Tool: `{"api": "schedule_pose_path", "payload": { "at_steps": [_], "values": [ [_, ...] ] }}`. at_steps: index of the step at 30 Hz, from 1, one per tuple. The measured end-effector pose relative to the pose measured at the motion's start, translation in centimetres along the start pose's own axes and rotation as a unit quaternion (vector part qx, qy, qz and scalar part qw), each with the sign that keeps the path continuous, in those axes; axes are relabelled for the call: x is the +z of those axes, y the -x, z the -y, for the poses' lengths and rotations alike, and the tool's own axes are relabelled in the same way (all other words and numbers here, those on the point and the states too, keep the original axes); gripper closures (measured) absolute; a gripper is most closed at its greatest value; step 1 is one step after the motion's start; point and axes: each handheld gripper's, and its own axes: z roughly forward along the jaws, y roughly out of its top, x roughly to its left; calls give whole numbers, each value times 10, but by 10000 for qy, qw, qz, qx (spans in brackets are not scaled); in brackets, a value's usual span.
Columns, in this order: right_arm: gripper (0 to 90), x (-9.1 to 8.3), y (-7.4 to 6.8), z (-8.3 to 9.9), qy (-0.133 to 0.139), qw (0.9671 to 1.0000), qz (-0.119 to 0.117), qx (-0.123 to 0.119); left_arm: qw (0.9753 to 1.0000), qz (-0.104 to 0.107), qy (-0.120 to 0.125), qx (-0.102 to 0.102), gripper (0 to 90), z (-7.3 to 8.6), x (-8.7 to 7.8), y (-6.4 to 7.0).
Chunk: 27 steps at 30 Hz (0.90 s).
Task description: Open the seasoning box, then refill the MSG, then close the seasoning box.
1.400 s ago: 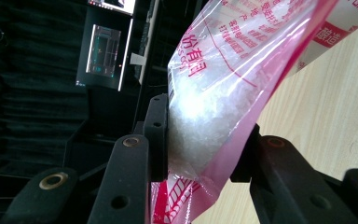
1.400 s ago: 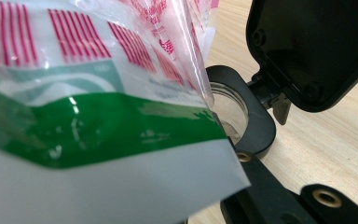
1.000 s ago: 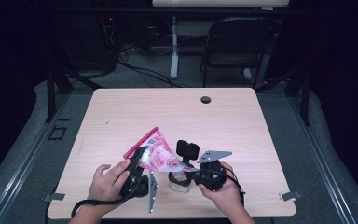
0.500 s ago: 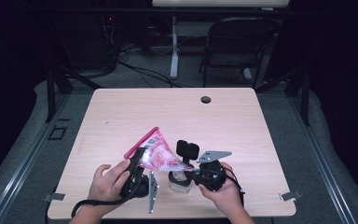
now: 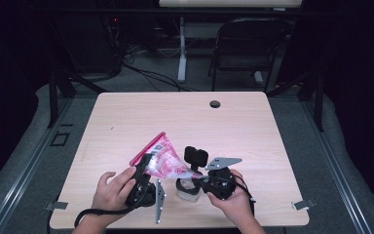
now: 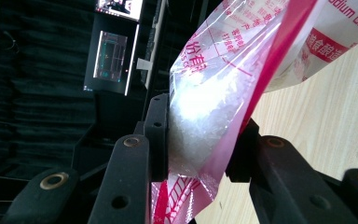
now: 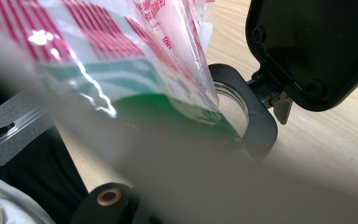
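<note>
The left gripper (image 5: 143, 171) is squeezing the bag (image 5: 161, 160) of white grains near the table's (image 5: 253, 126) near edge. The right gripper (image 5: 205, 179) is pinching the bag's corner, tipping it over the small jar (image 5: 187, 189) with its black lid (image 5: 195, 157) flipped up

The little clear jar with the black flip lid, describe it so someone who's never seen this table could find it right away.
Start at the light wooden table and go to its near edge, between the person's two hands. There a small clear jar with a black rim and raised black flip lid stands under the tilted red-and-white plastic pouch. It is the lone container standing on the table.
</note>
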Motion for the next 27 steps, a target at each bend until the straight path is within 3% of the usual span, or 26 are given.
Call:
{"api": "schedule_pose_path", "payload": {
  "at_steps": [27],
  "values": [
    [900, 0, 1, 0, 37, 10000, 29, 8, 10000, -60, 16, 48, 681, -1, -2, -1]
  ]
}}
